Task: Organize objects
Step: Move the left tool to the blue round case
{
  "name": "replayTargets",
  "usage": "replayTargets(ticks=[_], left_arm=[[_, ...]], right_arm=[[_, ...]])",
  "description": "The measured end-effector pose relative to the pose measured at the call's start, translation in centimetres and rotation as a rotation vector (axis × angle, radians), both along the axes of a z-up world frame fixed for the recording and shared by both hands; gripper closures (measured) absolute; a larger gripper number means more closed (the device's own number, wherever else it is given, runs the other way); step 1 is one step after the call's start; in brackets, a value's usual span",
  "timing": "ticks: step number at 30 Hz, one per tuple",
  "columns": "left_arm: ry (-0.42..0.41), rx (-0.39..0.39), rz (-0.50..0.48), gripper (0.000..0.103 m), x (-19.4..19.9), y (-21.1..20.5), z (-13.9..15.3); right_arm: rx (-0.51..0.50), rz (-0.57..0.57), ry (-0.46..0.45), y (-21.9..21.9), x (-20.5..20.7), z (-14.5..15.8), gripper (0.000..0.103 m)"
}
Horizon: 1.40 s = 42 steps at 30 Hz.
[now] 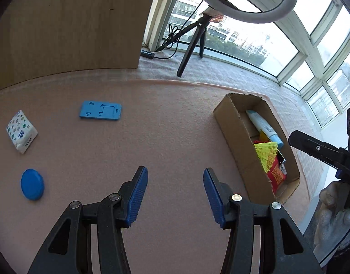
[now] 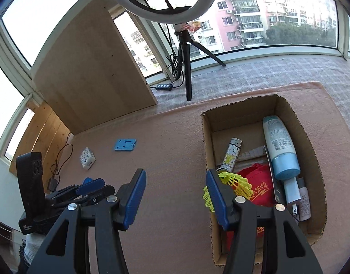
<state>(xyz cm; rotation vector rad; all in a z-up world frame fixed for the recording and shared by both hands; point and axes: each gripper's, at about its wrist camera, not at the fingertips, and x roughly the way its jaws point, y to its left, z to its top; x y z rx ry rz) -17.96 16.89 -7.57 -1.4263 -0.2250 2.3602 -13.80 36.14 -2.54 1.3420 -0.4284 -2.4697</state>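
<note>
Matt pink felt-like cloth mat (image 1: pixel 165 137), corrugated brown cardboard box (image 2: pixel 310 141) on it, glossy plastic lotion bottle (image 2: pixel 280 146) inside box, smooth blue plastic disc (image 1: pixel 32 184), pale unfinished wood board (image 2: pixel 92 73) behind mat, ribbed blue gripper pads (image 1: pixel 138 196).

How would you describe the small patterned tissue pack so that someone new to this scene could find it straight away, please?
Start at the pink mat, with the cardboard box on one side. On the open mat away from the box lie three loose items; the tissue pack lies near the mat's edge, between the flat blue rectangular plate and the round blue disc. It alone is white, soft and printed with small symbols.
</note>
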Motion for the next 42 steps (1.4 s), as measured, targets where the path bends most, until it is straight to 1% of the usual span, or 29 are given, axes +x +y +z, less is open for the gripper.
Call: replayTargets(ticks=[5,10,13,16,19,22,28,34,37,42], left_arm=[[-0.022,-0.011,0.100,0.049,0.2,-6.9,-1.2],[-0.040,-0.025,0.186,0.049,-0.1,-12.8,-2.4],[-0.054,-0.050,0.217,0.049,-0.6,-15.4,-3.3],[-0.062,-0.079,0.231,0.049,-1.1,-17.1,-4.1],[-0.065,-0.100,0.232,0.049,-1.6,-18.3,-4.7],[-0.075,-0.096,0.236,0.049,-2.3,-19.1,-5.3],[-0.107,-0.054,0.236,0.049,-3.6,-20.0,-6.4],[-0.108,-0.029,0.241,0.049,-4.0,-20.1,-6.5],[-0.107,-0.040,0.256,0.049,-4.4,-20.3,-6.7],[-0.131,-0.043,0.261,0.050,-4.6,-20.7,-7.8]], right_arm=[[0.049,0.055,-0.022,-4.5,1.0,-1.4,0.052],[0.099,0.101,-0.058,-8.1,1.8,-2.7,0.052],[0.140,0.108,-0.065,-10.0,2.5,-3.1,0.052],[0.169,0.107,-0.067,-11.5,3.1,-3.4,0.052],[0.210,0.109,-0.065,-12.7,3.5,-3.6,0.052],[0.236,0.106,-0.066,-13.5,3.8,-3.8,0.052],[0.242,0.102,-0.091,-14.0,4.2,-4.2,0.052],[0.234,0.086,-0.117,-13.6,4.2,-4.5,0.052],[0.229,0.081,-0.127,-13.4,4.3,-4.7,0.052],[0.231,0.082,-0.136,-13.1,4.2,-4.9,0.052]])
